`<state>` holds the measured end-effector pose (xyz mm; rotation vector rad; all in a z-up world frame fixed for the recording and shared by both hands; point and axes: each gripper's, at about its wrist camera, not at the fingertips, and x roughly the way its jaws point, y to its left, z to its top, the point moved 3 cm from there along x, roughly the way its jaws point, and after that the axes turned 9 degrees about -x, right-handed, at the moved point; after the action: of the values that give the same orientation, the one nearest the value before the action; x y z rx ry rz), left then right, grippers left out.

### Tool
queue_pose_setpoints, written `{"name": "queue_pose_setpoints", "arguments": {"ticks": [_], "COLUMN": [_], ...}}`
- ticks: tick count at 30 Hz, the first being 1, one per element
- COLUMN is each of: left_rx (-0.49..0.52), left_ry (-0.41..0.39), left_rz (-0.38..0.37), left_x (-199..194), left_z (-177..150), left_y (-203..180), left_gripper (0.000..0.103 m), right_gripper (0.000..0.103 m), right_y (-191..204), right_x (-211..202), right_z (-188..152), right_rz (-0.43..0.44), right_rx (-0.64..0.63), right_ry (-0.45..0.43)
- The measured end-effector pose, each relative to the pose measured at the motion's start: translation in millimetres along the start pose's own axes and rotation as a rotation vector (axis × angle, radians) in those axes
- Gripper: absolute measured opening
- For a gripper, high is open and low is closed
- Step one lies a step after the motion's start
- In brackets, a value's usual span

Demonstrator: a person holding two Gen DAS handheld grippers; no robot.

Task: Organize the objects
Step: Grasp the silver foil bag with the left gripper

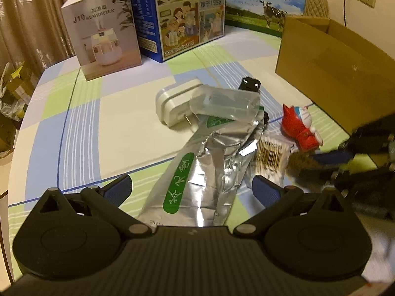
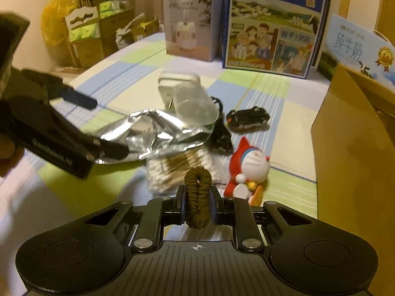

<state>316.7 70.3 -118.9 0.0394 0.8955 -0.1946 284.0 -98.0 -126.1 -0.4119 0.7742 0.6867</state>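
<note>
My right gripper point(image 2: 197, 198) is shut on a brown hair tie point(image 2: 197, 187), held upright over a pack of cotton swabs point(image 2: 163, 172). Beside it lies a red and white cat figure point(image 2: 249, 170). The left wrist view shows the same gripper point(image 1: 321, 162) at the right with the hair tie point(image 1: 300, 164). My left gripper point(image 1: 192, 188) stands open, a crumpled silver foil bag point(image 1: 209, 157) lying between its fingers. A clear plastic container point(image 1: 224, 103) rests on the bag's far end against a white plug adapter point(image 1: 172, 103). A black toy car point(image 2: 246, 118) sits behind.
An open cardboard box point(image 1: 328, 71) stands at the right. A humidifier box point(image 1: 103, 32) and two milk cartons point(image 1: 187, 17) line the far side of the checked tablecloth point(image 1: 111, 128). Bags and cartons point(image 2: 84, 34) are stacked beyond the table.
</note>
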Motion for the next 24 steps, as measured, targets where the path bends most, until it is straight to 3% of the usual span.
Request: {"name": "queue_pose_setpoints", "arguments": {"ticks": [7, 11, 15, 24], "left_rx": [0.069, 0.173, 0.280, 0.217], "left_ry": [0.023, 0.049, 0.079, 0.069], "left_rz": [0.025, 0.001, 0.057, 0.038], "left_x": [12.9, 19.3, 34.4, 45.2], "left_z": [-0.4, -3.1, -8.1, 3.7], "left_y": [-4.3, -19.2, -30.3, -28.0], "left_gripper": [0.092, 0.091, 0.091, 0.074], "right_gripper": [0.015, 0.015, 0.015, 0.015], "right_y": [-7.7, -10.2, -11.9, -12.7], "right_x": [-5.6, -8.9, -11.0, -9.4], "right_z": [6.6, 8.6, 9.4, 9.7], "right_rz": [-0.006, -0.003, 0.002, 0.016], "right_rx": [0.031, 0.043, 0.055, 0.068], "right_ry": [-0.020, -0.031, -0.037, -0.034]}}
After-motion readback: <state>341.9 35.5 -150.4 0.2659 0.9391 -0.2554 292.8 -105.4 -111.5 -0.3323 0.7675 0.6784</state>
